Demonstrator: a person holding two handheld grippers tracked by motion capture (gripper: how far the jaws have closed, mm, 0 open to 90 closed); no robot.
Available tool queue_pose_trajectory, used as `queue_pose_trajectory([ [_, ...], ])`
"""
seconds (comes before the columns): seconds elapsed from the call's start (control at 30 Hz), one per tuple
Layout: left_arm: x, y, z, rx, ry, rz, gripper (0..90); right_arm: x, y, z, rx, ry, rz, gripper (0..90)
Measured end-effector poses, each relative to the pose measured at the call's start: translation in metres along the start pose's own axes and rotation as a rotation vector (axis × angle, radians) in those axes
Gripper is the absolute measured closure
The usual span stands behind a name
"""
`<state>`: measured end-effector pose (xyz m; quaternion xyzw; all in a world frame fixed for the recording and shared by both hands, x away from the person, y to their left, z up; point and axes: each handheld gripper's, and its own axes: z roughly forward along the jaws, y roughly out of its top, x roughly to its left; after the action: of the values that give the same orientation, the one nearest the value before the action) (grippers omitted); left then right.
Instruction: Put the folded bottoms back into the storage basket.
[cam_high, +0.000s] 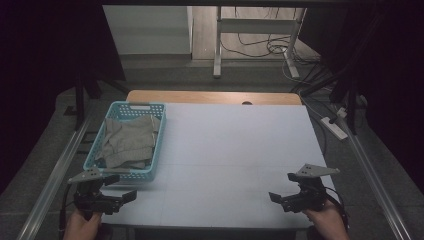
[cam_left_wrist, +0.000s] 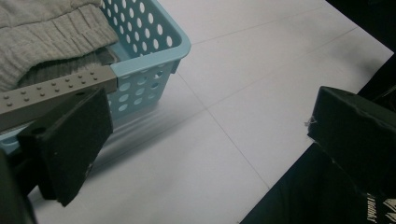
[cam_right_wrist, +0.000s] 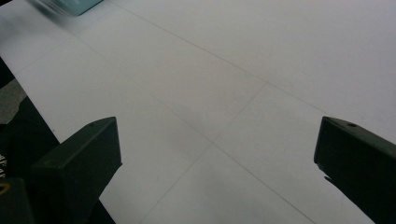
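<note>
A light blue perforated basket stands on the left part of the white table and holds folded grey-beige cloth. My left gripper is held open just in front of the basket's near right corner, with nothing between its jaws. In the left gripper view the basket and the cloth lie close at upper left, and the gripper is open over bare table. My right gripper is open near the front right edge; in its own view the gripper spans bare table, with a basket corner at the top left.
A wooden strip borders the table's far edge. Metal rails run along both sides. A power strip and cables lie on the floor at right. A white desk frame stands beyond.
</note>
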<state>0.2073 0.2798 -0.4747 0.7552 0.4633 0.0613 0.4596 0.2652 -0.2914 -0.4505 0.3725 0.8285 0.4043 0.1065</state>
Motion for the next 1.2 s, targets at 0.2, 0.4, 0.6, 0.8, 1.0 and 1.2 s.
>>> queue_pose_trajectory([
  [0.2,0.0,0.0,0.0,0.001,0.001,0.001,0.9,-0.006,-0.009,-0.005,0.004,-0.02,0.023,1.0],
  [0.4,0.0,0.0,0.0,0.0,0.0,0.0,0.9,-0.008,-0.012,-0.01,0.001,-0.028,0.035,1.0],
  [0.6,0.0,0.0,0.0,0.001,0.001,0.0,0.9,-0.009,-0.015,-0.016,-0.005,-0.037,0.043,1.0],
  [0.8,0.0,0.0,0.0,0.003,0.003,0.002,0.9,-0.011,-0.019,-0.024,-0.014,-0.052,0.052,1.0],
  [1.0,0.0,0.0,0.0,0.003,0.004,0.001,0.9,-0.011,-0.022,-0.03,-0.021,-0.068,0.058,1.1],
  [1.2,0.0,0.0,0.0,0.004,0.006,0.0,0.9,-0.011,-0.025,-0.035,-0.023,-0.079,0.06,1.0],
])
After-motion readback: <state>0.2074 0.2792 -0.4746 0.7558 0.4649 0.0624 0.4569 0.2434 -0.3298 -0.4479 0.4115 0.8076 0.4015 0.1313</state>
